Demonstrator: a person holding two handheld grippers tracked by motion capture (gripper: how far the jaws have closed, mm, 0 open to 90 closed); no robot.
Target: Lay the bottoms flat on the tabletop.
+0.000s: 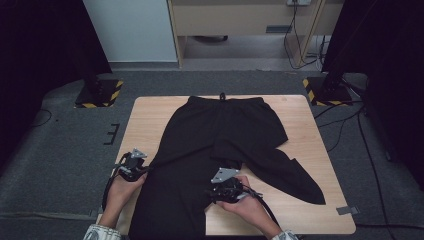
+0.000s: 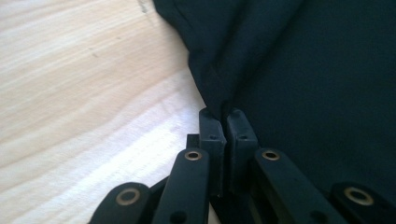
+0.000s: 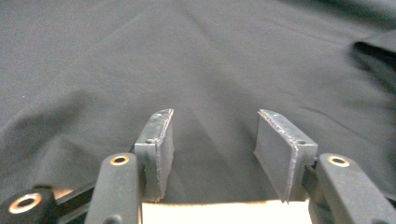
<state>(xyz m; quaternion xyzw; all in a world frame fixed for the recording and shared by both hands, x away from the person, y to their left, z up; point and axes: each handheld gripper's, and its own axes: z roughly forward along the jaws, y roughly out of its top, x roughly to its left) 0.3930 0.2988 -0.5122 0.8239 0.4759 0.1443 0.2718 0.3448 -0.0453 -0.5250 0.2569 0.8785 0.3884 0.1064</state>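
Left claw [image 2: 223, 114] clamped on the outer edge of the black trousers [image 1: 210, 150], pinning the fabric for a fold. Right claw [image 3: 211, 140] spread wide at the inner edge, poised to bite, seemingly not yet gripping. Trousers flat mid-counter [image 1: 150, 115], waistband at twelve o'clock, one leg splayed toward four o'clock.
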